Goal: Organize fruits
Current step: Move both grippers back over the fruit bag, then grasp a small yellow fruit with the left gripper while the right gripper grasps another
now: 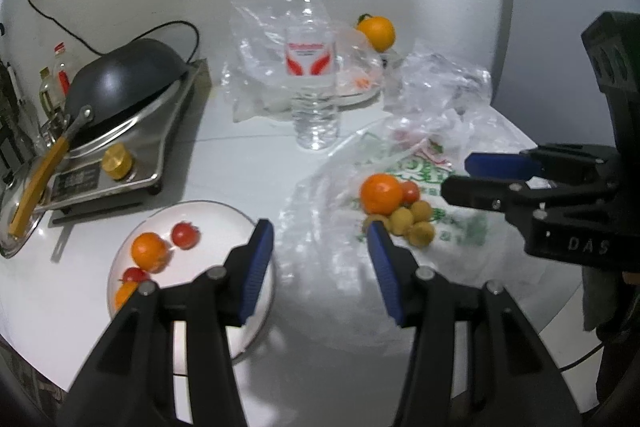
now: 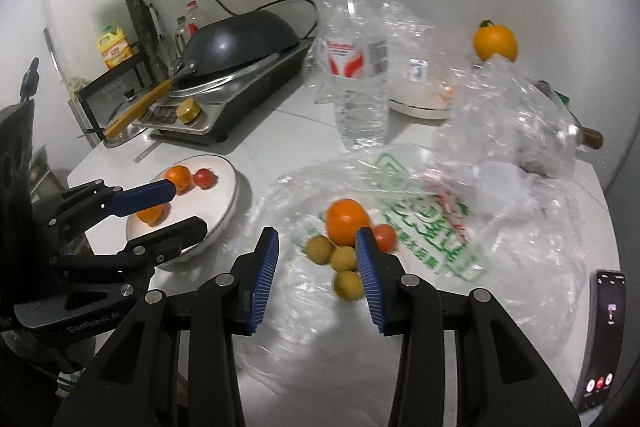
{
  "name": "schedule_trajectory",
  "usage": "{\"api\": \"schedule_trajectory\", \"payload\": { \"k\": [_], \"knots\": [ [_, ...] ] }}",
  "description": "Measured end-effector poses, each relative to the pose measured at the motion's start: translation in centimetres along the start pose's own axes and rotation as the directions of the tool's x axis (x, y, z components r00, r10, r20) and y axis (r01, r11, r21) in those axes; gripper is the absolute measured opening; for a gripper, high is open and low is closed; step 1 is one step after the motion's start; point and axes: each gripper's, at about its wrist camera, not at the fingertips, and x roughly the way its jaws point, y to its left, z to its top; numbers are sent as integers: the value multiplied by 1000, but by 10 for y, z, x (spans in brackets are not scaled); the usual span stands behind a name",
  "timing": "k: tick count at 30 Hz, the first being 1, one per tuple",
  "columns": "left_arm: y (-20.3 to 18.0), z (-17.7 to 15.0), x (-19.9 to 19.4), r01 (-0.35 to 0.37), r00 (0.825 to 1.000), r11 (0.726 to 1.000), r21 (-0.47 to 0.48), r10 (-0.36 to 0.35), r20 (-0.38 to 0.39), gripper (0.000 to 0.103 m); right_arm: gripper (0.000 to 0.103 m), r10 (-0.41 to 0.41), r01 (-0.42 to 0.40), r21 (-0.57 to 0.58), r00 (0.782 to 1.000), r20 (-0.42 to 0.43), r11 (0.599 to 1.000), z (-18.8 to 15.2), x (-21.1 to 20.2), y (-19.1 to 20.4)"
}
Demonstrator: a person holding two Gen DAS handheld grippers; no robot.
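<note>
Left wrist view: left gripper (image 1: 320, 255) parted and empty, above the table (image 1: 224, 167) between plate (image 1: 208, 215) and bag (image 1: 440, 227); on the plate, near left, an orange (image 1: 149, 251), two tomatoes (image 1: 185, 234) and part of another orange fruit at the near rim; on the bag, right of centre, a pile (image 1: 396, 211) of one orange, one tomato and several small yellow fruits, not yet moved; one more orange (image 1: 377, 31) far behind the bottle (image 1: 311, 67); right gripper (image 1: 464, 175) at right, parted, nothing between its fingers.

Right wrist view: right gripper (image 2: 317, 267) released and empty, just near the pile (image 2: 348, 243); judged roughly half sorted; phone (image 2: 604, 339) at near right and a shelf with yellow oil jug (image 2: 114, 45) at far left, both absent from the other view; only one tomato on the plate (image 2: 224, 187) visible here, the rest hidden behind the left gripper (image 2: 180, 207).
</note>
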Motion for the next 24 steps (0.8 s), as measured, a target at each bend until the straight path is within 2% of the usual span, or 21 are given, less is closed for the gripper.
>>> {"api": "schedule_trajectory", "payload": {
  "k": [24],
  "knots": [
    [-66,-1,39,44,995,998,34,-41,-85,50,42,6,-5,50,1000,-28,999,-27,-8,-64]
  ]
}}
